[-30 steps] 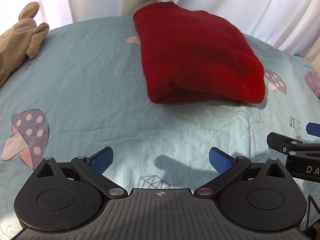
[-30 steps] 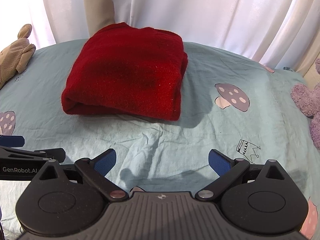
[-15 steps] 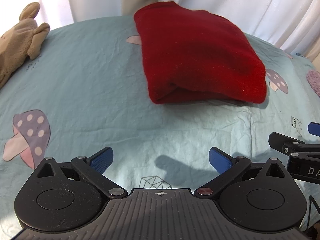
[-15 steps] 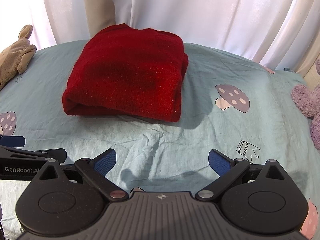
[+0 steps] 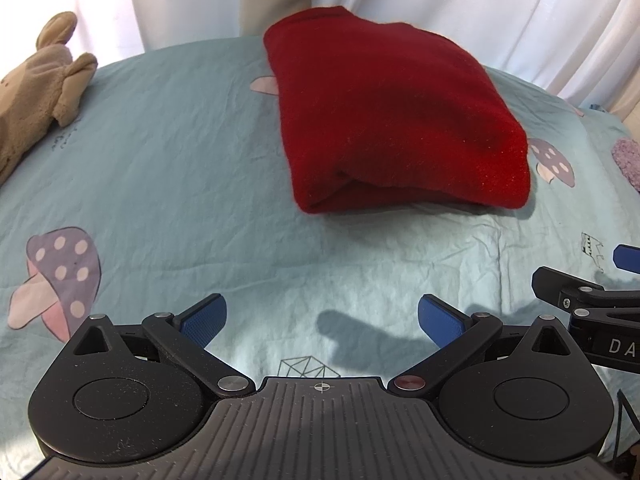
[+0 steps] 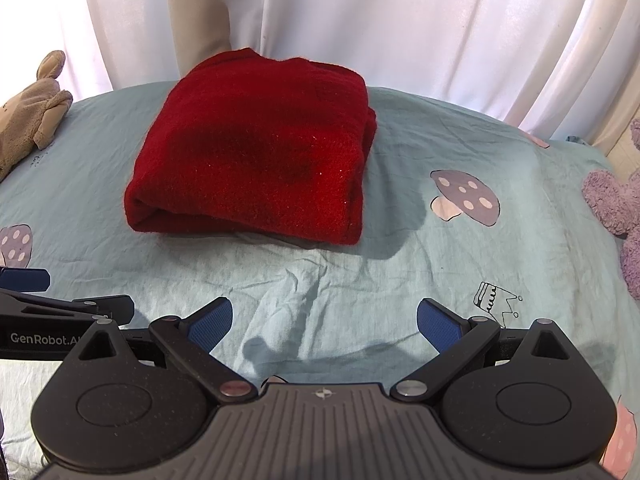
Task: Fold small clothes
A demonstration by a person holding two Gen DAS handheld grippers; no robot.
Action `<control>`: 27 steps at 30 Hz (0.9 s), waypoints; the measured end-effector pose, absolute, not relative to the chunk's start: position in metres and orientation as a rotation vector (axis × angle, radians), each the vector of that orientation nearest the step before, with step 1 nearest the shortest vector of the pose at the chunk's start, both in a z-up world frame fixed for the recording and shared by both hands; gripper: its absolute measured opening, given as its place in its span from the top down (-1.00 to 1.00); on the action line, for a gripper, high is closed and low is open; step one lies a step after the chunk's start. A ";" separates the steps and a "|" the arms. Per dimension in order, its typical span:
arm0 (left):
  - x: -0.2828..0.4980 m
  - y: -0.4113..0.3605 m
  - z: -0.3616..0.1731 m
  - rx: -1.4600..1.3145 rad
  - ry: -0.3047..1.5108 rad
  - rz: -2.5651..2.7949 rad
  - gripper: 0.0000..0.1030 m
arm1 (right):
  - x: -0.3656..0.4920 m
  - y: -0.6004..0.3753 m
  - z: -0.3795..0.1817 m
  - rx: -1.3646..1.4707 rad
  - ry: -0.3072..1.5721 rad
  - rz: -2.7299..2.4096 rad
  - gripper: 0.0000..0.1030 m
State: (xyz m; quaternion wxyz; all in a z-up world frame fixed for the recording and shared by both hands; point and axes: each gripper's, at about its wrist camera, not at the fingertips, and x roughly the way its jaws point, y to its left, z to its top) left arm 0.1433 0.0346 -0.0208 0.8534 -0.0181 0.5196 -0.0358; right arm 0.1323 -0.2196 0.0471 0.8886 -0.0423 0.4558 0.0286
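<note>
A red knitted garment point(image 5: 392, 120) lies folded into a thick rectangle on the light blue mushroom-print sheet point(image 5: 168, 168); it also shows in the right wrist view point(image 6: 256, 152). My left gripper point(image 5: 320, 318) is open and empty, hovering over the sheet well short of the garment's near edge. My right gripper point(image 6: 324, 322) is open and empty too, at about the same distance from it. Each gripper shows at the side of the other's view: the right one point(image 5: 580, 300) and the left one point(image 6: 60, 312).
A beige plush toy point(image 5: 36, 92) lies at the far left of the bed. A purple plush toy point(image 6: 616, 204) lies at the right edge. White curtains point(image 6: 400, 20) hang behind the bed. The sheet is wrinkled in front of the garment.
Both grippers have drifted very slightly; the garment sits a touch lower in both views. Nothing was gripped or released.
</note>
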 end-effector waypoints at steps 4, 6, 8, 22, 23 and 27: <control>0.143 0.034 -0.020 -0.032 1.089 -0.071 -1.00 | 0.132 -0.220 0.047 -0.087 0.944 0.059 -0.92; 0.143 0.035 -0.019 -0.032 1.086 -0.070 -1.00 | 0.132 -0.219 0.047 -0.088 0.943 0.058 -0.92; 0.143 0.034 -0.019 -0.029 1.085 -0.067 -1.00 | 0.132 -0.219 0.047 -0.089 0.942 0.057 -0.92; 0.142 0.032 -0.012 -0.011 1.043 -0.075 -1.00 | 0.132 -0.217 0.048 -0.100 0.934 0.061 -0.92; 0.141 0.032 -0.012 -0.011 1.034 -0.077 -1.00 | 0.132 -0.217 0.048 -0.100 0.934 0.060 -0.92; 0.140 0.031 -0.011 -0.005 1.021 -0.084 -1.00 | 0.132 -0.218 0.048 -0.099 0.933 0.056 -0.92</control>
